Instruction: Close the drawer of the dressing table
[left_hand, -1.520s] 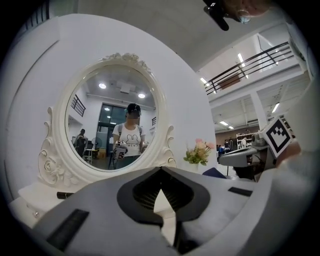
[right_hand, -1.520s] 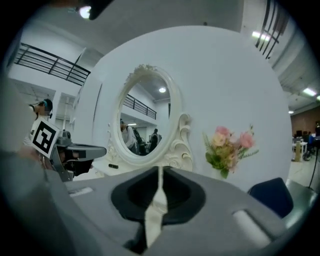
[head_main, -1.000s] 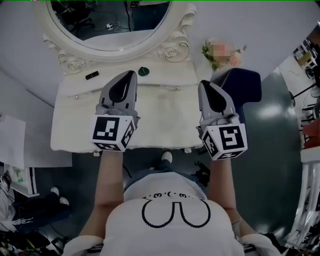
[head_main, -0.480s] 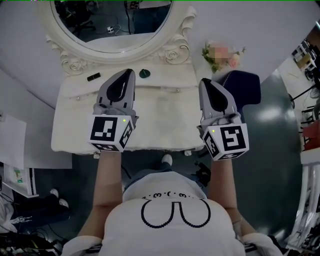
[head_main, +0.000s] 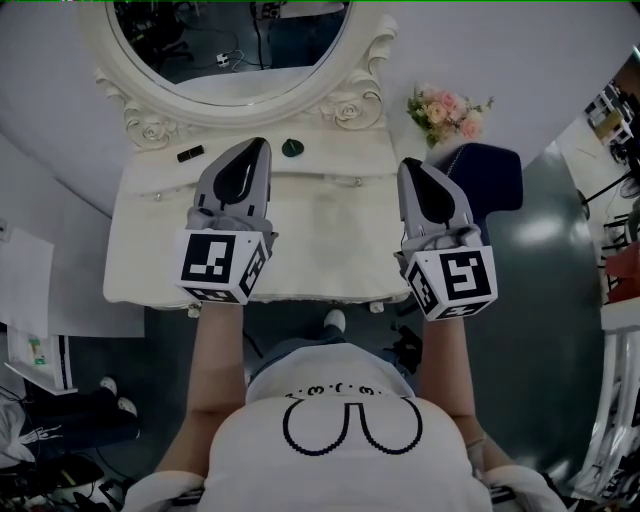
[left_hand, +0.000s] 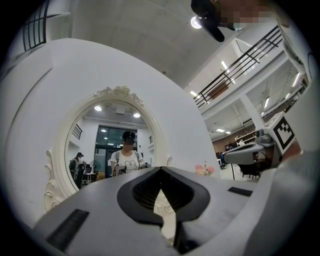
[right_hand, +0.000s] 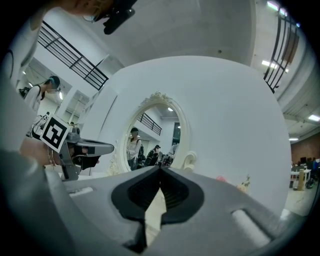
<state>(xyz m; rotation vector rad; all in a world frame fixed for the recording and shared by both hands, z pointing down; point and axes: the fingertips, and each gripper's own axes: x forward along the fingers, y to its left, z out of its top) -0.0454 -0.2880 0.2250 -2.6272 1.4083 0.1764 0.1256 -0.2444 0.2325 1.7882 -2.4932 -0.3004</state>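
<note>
Hovering over the dressing table, left tongs and right tongs point forward, both pressed together.

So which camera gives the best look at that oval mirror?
The left gripper view: the mirror faces it nearly head-on and shows almost whole. The right gripper view catches it slanted and narrow; the head view looks steeply down and crops its top.
</note>
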